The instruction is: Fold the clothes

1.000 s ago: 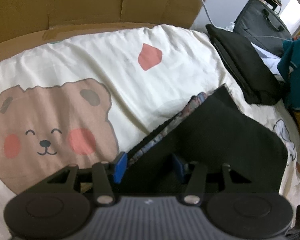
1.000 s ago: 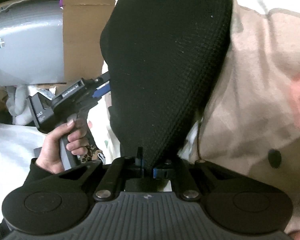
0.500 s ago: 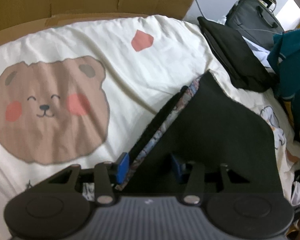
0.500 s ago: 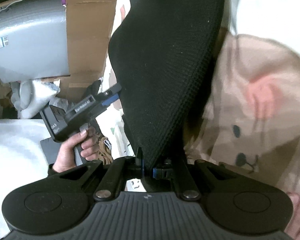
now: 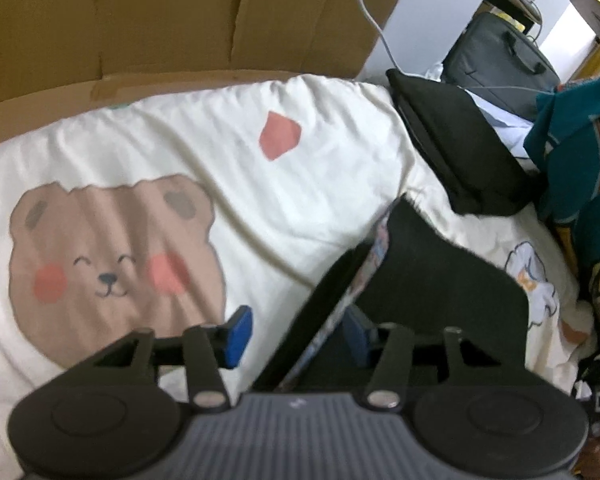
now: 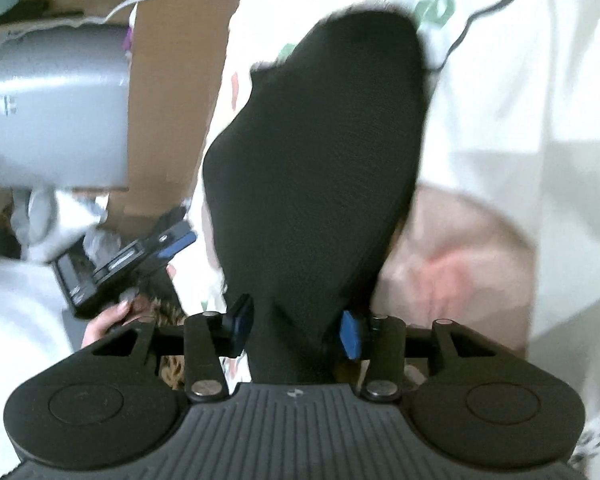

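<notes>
Garment [image 5: 440, 280] on quilt's [image 5: 180, 148] right edge | your 2 grippers, left [image 5: 296, 334] and right [image 6: 296, 330]: jaws wide apart, cloth between, ungripped | risk: withdraw carelessly, a pad snags, fold springs open

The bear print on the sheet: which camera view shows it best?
The left wrist view. There the whole bear print shows, with face, ears and cheeks, left of the black garment. In the right wrist view only a blurred brown and pink part shows, half hidden by the garment.
</notes>
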Action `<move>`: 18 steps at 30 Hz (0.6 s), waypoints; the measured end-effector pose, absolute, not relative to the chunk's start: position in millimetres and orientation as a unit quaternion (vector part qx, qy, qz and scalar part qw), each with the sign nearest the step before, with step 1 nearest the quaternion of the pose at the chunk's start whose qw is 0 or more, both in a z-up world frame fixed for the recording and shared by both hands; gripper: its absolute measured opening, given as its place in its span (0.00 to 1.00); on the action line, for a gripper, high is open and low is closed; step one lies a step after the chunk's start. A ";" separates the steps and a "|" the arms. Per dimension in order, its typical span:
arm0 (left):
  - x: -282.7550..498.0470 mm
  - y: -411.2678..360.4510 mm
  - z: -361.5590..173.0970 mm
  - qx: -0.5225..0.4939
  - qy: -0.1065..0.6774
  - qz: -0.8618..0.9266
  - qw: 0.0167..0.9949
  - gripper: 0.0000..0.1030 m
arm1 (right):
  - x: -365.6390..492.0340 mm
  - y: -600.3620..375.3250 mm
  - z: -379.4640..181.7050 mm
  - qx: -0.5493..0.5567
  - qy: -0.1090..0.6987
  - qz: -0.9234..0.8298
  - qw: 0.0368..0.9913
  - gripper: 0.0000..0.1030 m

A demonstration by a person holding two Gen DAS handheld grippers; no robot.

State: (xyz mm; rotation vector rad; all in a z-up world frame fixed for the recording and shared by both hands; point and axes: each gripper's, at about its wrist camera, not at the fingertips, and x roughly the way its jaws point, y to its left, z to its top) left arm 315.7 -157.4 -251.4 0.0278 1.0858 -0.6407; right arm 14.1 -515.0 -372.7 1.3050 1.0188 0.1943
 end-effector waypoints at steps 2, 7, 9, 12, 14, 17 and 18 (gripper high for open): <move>318.7 -165.8 -251.8 0.014 0.506 -0.309 0.805 0.56 | 14.2 -521.4 -374.5 0.578 0.446 0.068 0.679 0.53; 319.1 -188.2 -260.3 0.015 0.508 -0.339 0.792 0.65 | 17.9 -536.9 -375.9 0.579 0.429 0.046 0.692 0.53; 319.7 -194.9 -266.3 0.017 0.511 -0.345 0.787 0.66 | 26.3 -539.9 -371.6 0.568 0.423 0.036 0.705 0.53; 321.1 -200.3 -275.0 0.023 0.515 -0.349 0.783 0.67 | 36.5 -547.9 -367.0 0.560 0.414 0.023 0.718 0.53; 322.1 -203.8 -280.8 0.026 0.518 -0.351 0.780 0.68 | 39.4 -555.8 -367.4 0.557 0.409 0.016 0.723 0.54; 323.6 -209.2 -289.5 0.031 0.522 -0.355 0.775 0.70 | 44.6 -561.7 -370.8 0.555 0.406 0.005 0.726 0.53; 324.0 -210.9 -292.4 0.033 0.523 -0.356 0.774 0.65 | 45.7 -563.7 -372.8 0.557 0.403 0.000 0.726 0.52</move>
